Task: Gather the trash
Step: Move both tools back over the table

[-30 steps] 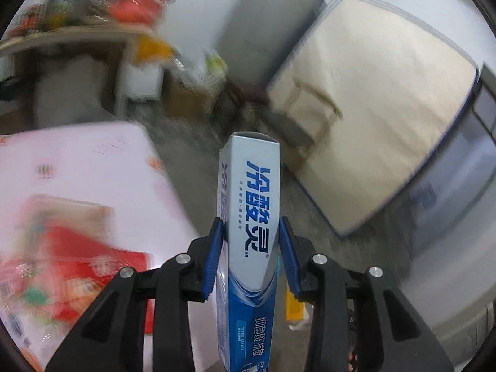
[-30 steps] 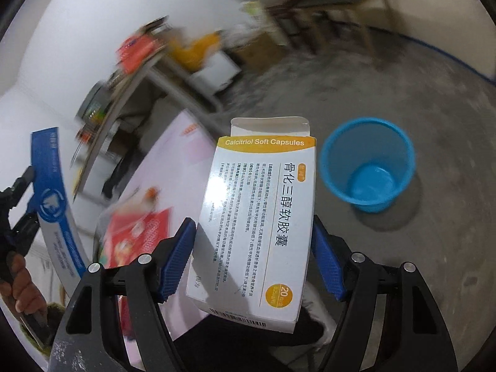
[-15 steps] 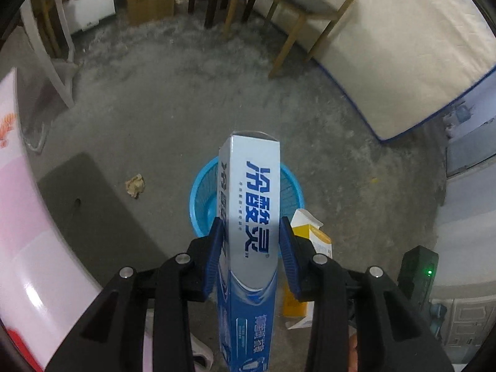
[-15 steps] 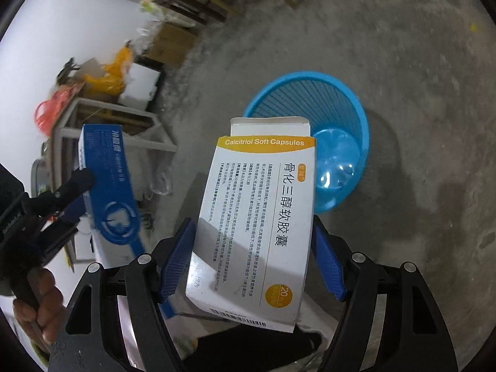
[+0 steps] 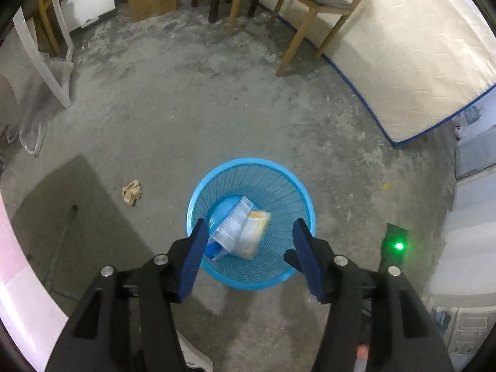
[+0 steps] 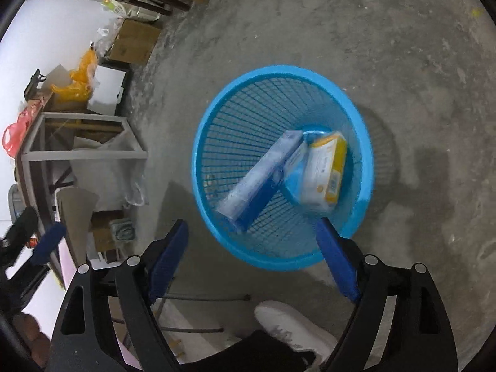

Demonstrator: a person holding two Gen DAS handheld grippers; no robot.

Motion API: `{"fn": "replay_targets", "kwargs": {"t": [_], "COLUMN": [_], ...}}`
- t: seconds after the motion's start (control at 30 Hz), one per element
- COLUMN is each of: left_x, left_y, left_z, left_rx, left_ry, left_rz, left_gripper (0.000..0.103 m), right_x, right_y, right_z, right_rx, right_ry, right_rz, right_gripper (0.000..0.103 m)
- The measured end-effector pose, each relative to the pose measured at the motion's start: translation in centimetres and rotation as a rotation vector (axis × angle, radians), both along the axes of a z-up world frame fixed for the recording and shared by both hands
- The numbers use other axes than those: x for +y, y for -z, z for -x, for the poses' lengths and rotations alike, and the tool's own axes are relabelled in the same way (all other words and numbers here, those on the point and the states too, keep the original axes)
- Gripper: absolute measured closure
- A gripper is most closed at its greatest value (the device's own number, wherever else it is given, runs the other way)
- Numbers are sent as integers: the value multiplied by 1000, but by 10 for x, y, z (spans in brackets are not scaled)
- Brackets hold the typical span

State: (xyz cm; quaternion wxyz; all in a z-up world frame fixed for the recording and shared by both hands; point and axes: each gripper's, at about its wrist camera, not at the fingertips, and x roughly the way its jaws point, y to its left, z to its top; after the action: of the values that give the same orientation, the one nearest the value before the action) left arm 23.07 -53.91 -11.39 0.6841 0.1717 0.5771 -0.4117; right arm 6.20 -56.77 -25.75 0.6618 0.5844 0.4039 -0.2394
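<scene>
Nearest the lens, left gripper (image 5: pixel 249 231): blue pads spread wide apart, nothing between them, poised above the near rim of the blue mesh bin (image 5: pixel 288 183). Right gripper (image 6: pixel 251 228): likewise spread and empty, hanging over the same bin (image 6: pixel 217 124) from its other side, a white shoe (image 6: pixel 291 325) directly beneath.

Inside the bin: toothpaste box (image 6: pixel 259 175) lying slantwise, one end propped on the mesh wall, the other toward the floor of the bin; medicine box (image 6: pixel 325 167) beside it and apparently touching it, white with yellow edges. Both blurred, so possibly not at rest; hard to say for certain. Same pair seen from the left wrist as the toothpaste box (image 5: pixel 232 224) overlapping the medicine box (image 5: pixel 255 232).

Farther out, on the concrete floor: crumpled paper wad (image 5: pixel 132 191), well apart from the bin, uncollected. Pink-white counter (image 5: pixel 18 279) at the edge of view.

Risks from here: a light bin tipped or shoved by a low pad or by the shoe so near its base; the propped toothpaste box blocking or deflecting later drops; the paper wad overlooked; a soft wad slipping from a partial pinch.
</scene>
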Motion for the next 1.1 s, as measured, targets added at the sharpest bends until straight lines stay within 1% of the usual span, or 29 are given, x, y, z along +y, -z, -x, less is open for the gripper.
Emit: {"fn": "replay_targets", "kwargs": {"t": [0.1,0.17,0.23,0.3,0.33,0.37,0.4,0.47,0.5,0.53,0.57,0.63,0.67,0.7,0.73,0.77,0.8,0.87,0.9,0.93,1.0,1.07,1.1], "left_x": [8,17,27,45,52,63,72,102,119,132,152,193,208,232,259,283,307,369,389,420,471,522,541], "left_y": [-14,-29,-45,-67,-75,-87,-96,-122,-135,-143,-155,-175,-182,-191,-201,-209,-216,-232,-236,-240,-244,-242,-238], "left_z": [6,11,17,25,28,32,34,40,42,44,45,46,45,43,41,39,38,36,36,35,37,44,49], "left_rx": [-1,-5,-26,-71,-85,-107,-123,-168,-190,-203,-218,-231,-233,-231,-232,-242,-257,-311,-327,-344,-368,-394,-402], "left_ry": [3,12,37,66,78,98,109,139,145,146,144,132,120,100,72,40,8,-92,-129,-185,-294,-405,-441], "left_rz": [26,51,74,104,121,144,161,214,238,251,272,303,314,336,356,370,387,408,408,418,436,440,440], "left_gripper": [48,48,47,42,36,31,29,22,21,20,18,17,16,14,10,6,6,6,6,6,6,6,6], "right_x": [2,6,12,17,21,27,34,47,56,66,73,95,102,113,121,133,146,167,179,192,213,236,246], "right_y": [-5,-11,-23,-33,-40,-50,-61,-79,-91,-104,-111,-131,-137,-145,-150,-158,-167,-181,-189,-198,-210,-220,-223], "right_z": [7,12,19,25,28,33,38,45,50,55,59,64,65,68,69,71,73,73,73,72,68,59,52], "right_rx": [-3,-1,4,13,23,44,66,109,137,156,169,249,270,273,262,249,241,178,124,54,-50,-124,-152], "right_ry": [17,17,3,-11,-23,-35,-47,-67,-73,-78,-83,-91,-96,-110,-124,-140,-150,-175,-193,-214,-257,-324,-349], "right_rz": [25,54,105,159,191,235,284,376,432,491,536,652,687,726,755,805,862,925,955,979,1002,1019,1017], "right_gripper": [23,23,23,23,23,23,22,13,12,8,8,8,8,8,8,8,8,8,8,8,8,8,8]}}
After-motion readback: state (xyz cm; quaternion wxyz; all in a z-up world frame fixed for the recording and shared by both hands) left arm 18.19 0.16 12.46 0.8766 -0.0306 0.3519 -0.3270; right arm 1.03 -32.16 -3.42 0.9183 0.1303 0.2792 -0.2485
